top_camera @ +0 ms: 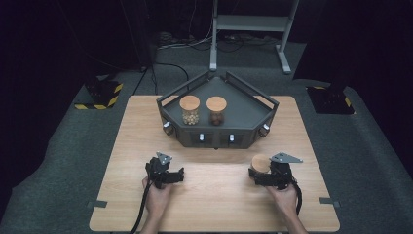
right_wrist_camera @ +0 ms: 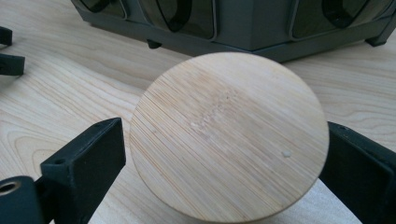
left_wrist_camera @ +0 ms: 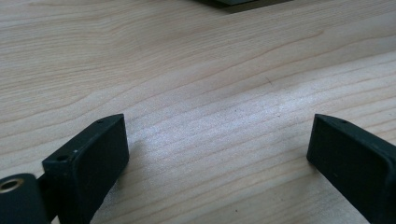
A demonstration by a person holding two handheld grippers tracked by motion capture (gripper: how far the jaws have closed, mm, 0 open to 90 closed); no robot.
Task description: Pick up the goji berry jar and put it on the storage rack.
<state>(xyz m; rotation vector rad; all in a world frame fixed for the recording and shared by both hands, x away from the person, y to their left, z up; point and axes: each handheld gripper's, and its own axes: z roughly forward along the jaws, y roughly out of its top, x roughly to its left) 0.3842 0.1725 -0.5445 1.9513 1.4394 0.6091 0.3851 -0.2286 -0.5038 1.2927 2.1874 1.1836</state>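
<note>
A jar with a round bamboo lid (top_camera: 261, 163) stands on the wooden table (top_camera: 214, 200) at the right. My right gripper (top_camera: 257, 174) is open, one jaw on each side of the jar. In the right gripper view the lid (right_wrist_camera: 229, 135) spans almost the whole gap of that gripper (right_wrist_camera: 226, 154), with a thin slit left at the left jaw. My left gripper (top_camera: 179, 174) rests open over bare wood at the left, with nothing between its jaws (left_wrist_camera: 217, 140). The jar's contents are hidden by the lid.
A dark angular tray (top_camera: 214, 137) sits at the table's far middle, holding a jar of pale contents (top_camera: 190, 110) and one of dark contents (top_camera: 216, 111), both bamboo-lidded. Its front wall (right_wrist_camera: 243, 23) lies just beyond the gripped-side jar. A metal stand base (top_camera: 253, 22) is behind.
</note>
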